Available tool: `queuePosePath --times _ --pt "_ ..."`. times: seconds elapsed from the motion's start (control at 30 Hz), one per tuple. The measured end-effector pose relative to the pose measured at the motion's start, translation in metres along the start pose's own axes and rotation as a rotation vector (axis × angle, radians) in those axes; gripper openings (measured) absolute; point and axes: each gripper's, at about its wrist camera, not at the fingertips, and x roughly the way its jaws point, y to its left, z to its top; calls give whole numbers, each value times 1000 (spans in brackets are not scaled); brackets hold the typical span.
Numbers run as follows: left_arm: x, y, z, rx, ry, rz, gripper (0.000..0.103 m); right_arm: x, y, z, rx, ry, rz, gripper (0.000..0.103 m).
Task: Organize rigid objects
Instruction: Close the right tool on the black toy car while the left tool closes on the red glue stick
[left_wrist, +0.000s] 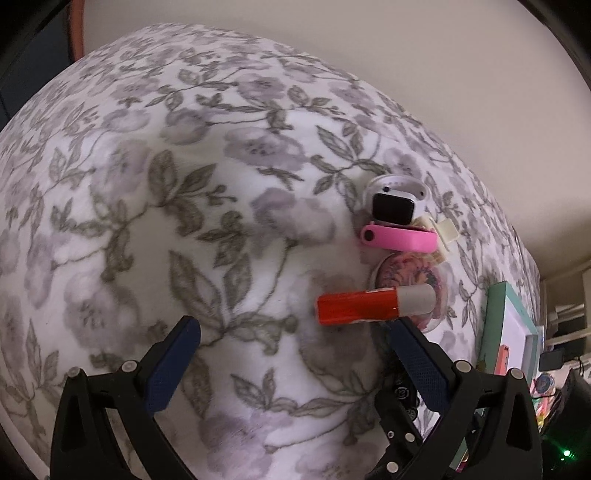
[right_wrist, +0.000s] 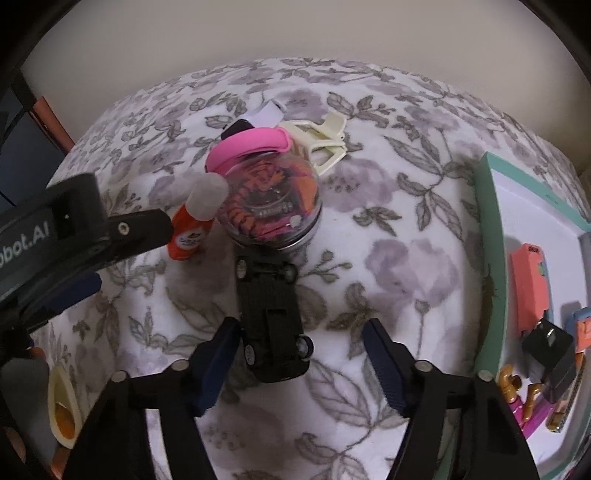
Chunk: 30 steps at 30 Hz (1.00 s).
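Partly done: several items are already sitting in the teal tray (right_wrist: 493, 258). Right gripper (right_wrist: 299, 356) is straddling the overturned black toy car (right_wrist: 271, 325) on the bed (right_wrist: 388, 229), seemingly not yet pinching. Left gripper (left_wrist: 295, 345) is hanging spread near the red tube (left_wrist: 356, 306); the cluster is still waiting.

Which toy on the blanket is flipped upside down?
The black toy car. Its flat underside and wheels face up, and it lies between the right gripper's fingers. The clear dome toy beyond it sits right way up.
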Motion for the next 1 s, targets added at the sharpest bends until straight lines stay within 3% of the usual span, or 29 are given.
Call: queuePosePath --times 0.1,0.23,0.37,0.57,0.67,0.83,1.0 --pt "3 -6 0 31 -5 1 103 -5 -6 0 10 -6 11 65" --pt "4 -13 1 71 -23 3 103 -7 -9 1 20 -7 19 51" --pt "4 -25 3 129 -60 3 103 -4 -12 2 25 4 14 43" --pt "9 -45 3 247 -95 29 101 -4 -31 3 78 11 32 41" --pt "14 -48 2 267 -92 18 78 -4 -41 3 103 11 45 41" --pt "13 -50 2 276 -99 -8 69 -5 -49 3 129 11 66 41" --pt "11 -52 1 282 -97 -44 47 -6 -49 1 133 12 68 41"
